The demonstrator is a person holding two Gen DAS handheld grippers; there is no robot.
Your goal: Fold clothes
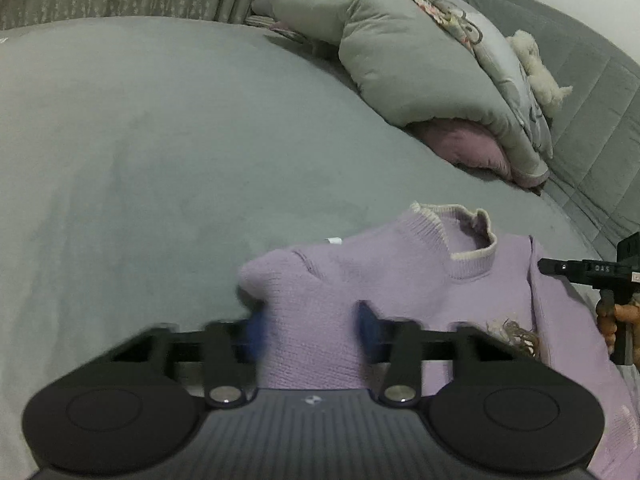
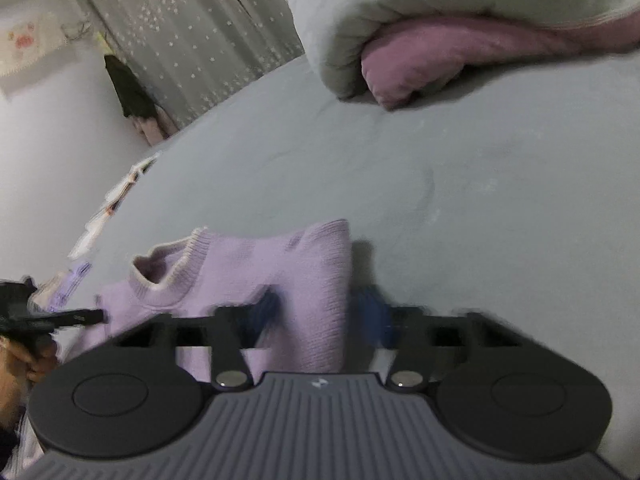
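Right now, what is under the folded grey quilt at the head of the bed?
A pink cushion pokes out from under the grey quilt, resting on the grey bedsheet. How far it runs underneath is covered.

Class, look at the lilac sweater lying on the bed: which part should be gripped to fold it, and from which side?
Grip the sweater at its two shoulder corners, coming in low from the hem side toward the collar. The folded-in sleeves bunch thick there, giving the tongs a ridge to pinch rather than flat knit.

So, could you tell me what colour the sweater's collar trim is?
Cream trim on the lilac sweater; left wrist view.
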